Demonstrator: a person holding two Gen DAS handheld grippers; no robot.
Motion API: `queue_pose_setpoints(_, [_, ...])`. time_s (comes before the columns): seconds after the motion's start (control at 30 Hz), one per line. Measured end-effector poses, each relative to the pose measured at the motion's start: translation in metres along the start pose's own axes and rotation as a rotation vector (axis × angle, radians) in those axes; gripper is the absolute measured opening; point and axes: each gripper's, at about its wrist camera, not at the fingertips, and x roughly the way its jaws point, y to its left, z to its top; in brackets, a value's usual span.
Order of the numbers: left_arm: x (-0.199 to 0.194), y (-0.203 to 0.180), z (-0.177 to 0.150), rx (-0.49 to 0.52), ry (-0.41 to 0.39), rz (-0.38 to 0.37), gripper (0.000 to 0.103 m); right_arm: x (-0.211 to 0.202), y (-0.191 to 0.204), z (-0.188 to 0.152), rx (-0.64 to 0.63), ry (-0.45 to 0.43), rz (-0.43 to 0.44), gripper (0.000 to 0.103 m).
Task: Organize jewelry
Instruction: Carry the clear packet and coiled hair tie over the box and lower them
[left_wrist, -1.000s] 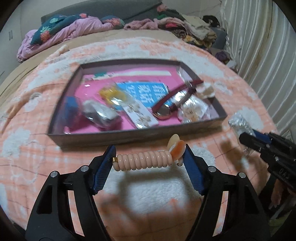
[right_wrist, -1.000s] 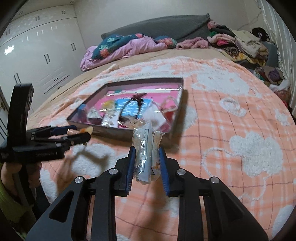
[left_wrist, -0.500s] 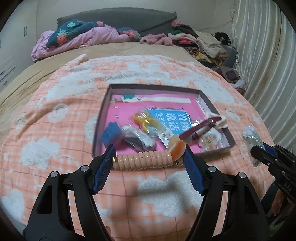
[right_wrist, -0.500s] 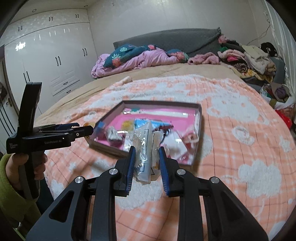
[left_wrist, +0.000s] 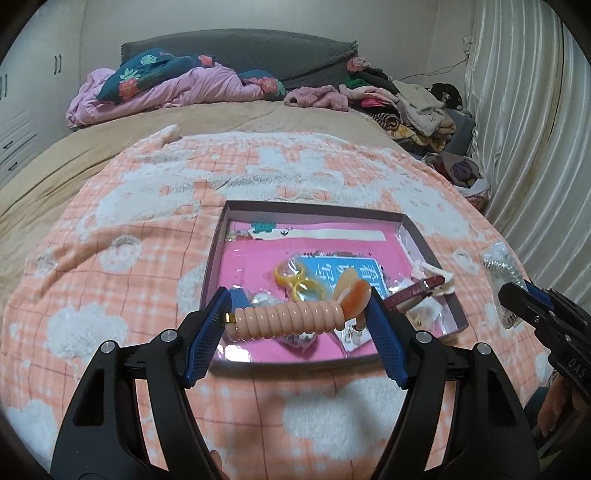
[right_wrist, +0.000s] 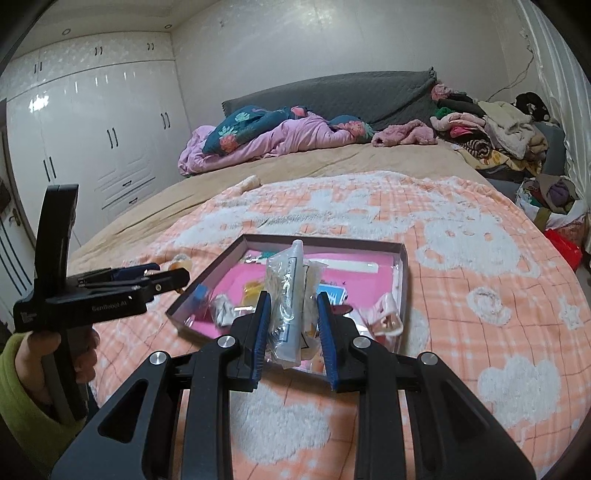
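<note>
- Peach coil hair tie (left_wrist: 288, 318) spans crosswise between the blue pads of the left gripper (left_wrist: 297, 325), lower centre of the left wrist view; claw is set wide and clamped on its two ends, gold band at the left end, peach-orange bow at the right.
- Clear plastic packet (right_wrist: 290, 306) stands upright between the pads of the right gripper (right_wrist: 291, 325), centre of the right wrist view; claw is narrow, pinching it. Contents too crinkled to read.
- Shallow open box (left_wrist: 221, 236) with a pink lining sits on the bed, mid-frame in both views, behind both held items.
- In the box, left wrist view: yellow rings (left_wrist: 299, 280) in a clear wrap at centre, blue printed card (left_wrist: 340, 269) just beside them, dark red strap (left_wrist: 417, 291) at the right side, small blue item (left_wrist: 238, 297) at the left, partly hidden by the left pad.
- Pale pink claw clip (right_wrist: 384, 317) lies at the right near corner of the box, right wrist view.
- Orange-and-white checked blanket (left_wrist: 129, 258) covers the near part of the bed under the box.
- Right gripper and its packet also show at the right edge of the left wrist view, held above the blanket, well apart from the box edge.
- Left gripper shows at left of the right wrist view, gripped by a hand (right_wrist: 79, 350) in a green sleeve.
- Piled clothes (right_wrist: 487, 129) at upper right, white wardrobe (right_wrist: 92, 140) at upper left.
</note>
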Motion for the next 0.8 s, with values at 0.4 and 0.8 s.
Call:
queue_pose_setpoints(0.4, [0.047, -0.016, -0.004, 0.025, 0.064, -0.015, 0.065, 0.027, -0.029, -0.009, 0.050, 0.019, -0.114, 0.024])
queue_pose_setpoints(0.8, [0.077, -0.029, -0.016, 0.069, 0.102, 0.001, 0.065, 0.053, -0.054, -0.028, 0.086, 0.077, -0.154, 0.024])
